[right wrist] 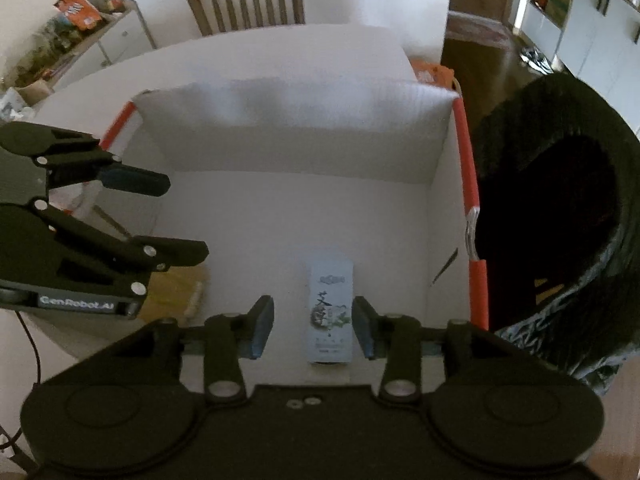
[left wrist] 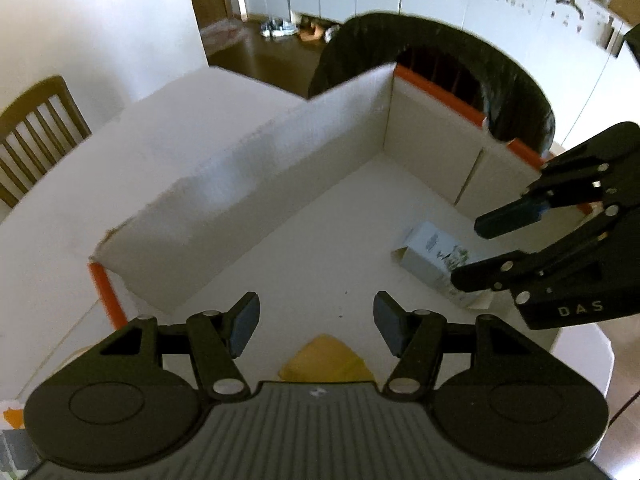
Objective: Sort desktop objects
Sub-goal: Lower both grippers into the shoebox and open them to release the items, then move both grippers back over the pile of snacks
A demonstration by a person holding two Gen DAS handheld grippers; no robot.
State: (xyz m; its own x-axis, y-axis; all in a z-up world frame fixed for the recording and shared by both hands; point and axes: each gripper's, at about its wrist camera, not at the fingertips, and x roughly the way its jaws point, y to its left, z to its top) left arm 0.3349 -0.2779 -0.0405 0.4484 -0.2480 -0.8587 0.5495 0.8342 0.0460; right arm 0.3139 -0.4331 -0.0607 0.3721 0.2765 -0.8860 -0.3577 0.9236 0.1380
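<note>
My right gripper (right wrist: 313, 326) and left gripper (left wrist: 316, 322) hang part-open and empty over the white cardboard box (left wrist: 248, 184). Inside lie a small printed carton (right wrist: 330, 312) and a yellow packet (left wrist: 326, 362); further sorting probably remains.

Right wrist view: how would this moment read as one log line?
right gripper: open, above carton | carton: lying in box | left gripper: open, empty

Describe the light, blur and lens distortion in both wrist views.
Left wrist view: dim, bluish; box wall smeared by blur, cabinets at top blurred, room lines bowed by the fisheye, corners dark. Right wrist view: darker still; small carton print soft but partly legible, bin bag almost pure black, chair curved toward the rim.
</note>
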